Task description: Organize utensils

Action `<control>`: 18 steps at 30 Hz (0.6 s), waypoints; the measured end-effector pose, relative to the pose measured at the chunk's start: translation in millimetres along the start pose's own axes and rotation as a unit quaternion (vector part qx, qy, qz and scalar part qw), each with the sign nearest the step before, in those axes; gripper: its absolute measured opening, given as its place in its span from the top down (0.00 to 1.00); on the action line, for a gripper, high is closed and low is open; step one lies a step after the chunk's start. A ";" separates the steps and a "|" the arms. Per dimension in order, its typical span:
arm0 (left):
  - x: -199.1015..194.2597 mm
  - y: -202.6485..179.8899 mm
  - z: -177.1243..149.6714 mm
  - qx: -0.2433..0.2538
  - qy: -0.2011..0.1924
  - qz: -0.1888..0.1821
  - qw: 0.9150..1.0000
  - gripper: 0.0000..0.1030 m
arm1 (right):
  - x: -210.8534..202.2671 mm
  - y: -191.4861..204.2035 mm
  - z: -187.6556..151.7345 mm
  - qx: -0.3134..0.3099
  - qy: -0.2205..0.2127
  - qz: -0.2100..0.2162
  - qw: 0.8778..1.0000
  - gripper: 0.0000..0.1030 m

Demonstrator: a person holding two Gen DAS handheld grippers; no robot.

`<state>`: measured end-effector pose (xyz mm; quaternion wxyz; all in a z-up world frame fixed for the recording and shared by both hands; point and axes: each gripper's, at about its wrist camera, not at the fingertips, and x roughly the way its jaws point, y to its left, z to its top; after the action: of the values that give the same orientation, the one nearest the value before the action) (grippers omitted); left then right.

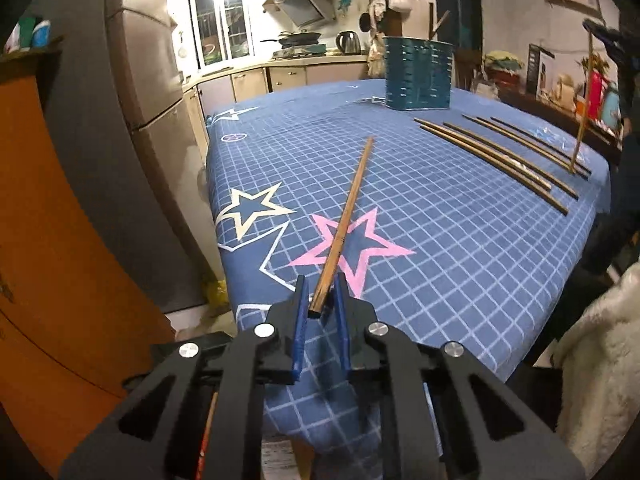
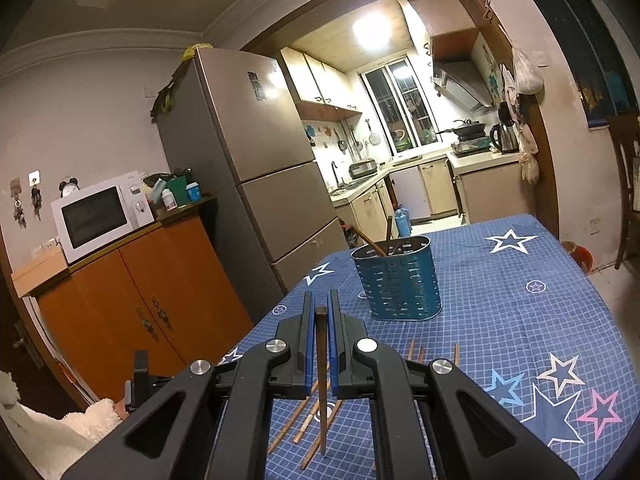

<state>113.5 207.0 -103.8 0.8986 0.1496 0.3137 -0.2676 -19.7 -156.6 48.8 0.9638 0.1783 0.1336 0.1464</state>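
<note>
Left wrist view: blue perforated metal utensil holder stands at far end of the star-patterned blue checked tablecloth. Row of loose wooden chopsticks lies flat right of centre, nearer than the holder. Single long wooden chopstick runs mid-table toward the holder, near end between left gripper fingers. Right gripper clamps an upright wooden chopstick, tip on cloth among the row; holder beyond has chopsticks in it.

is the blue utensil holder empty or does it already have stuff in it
Not empty: in the right wrist view, brown chopstick ends stick up out of the blue utensil holder, which stands upright on the table.
</note>
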 end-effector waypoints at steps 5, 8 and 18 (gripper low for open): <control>-7.9 -12.6 -5.7 0.026 -0.002 0.013 1.000 0.89 | 6.7 7.1 -0.9 -0.005 0.005 0.000 1.000 0.93; -4.8 -10.8 -3.6 0.027 -0.003 0.017 0.999 0.89 | 10.1 10.6 0.5 -0.009 0.007 0.002 1.000 0.93; -2.2 -10.7 1.6 -0.028 0.023 0.037 0.999 0.92 | 7.4 14.0 -0.1 -0.013 0.002 -0.005 1.000 0.93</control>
<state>106.6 198.4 -102.3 0.9043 0.1415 0.3359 -0.2221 -16.2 -141.6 52.5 0.9665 0.1650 0.1346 0.1434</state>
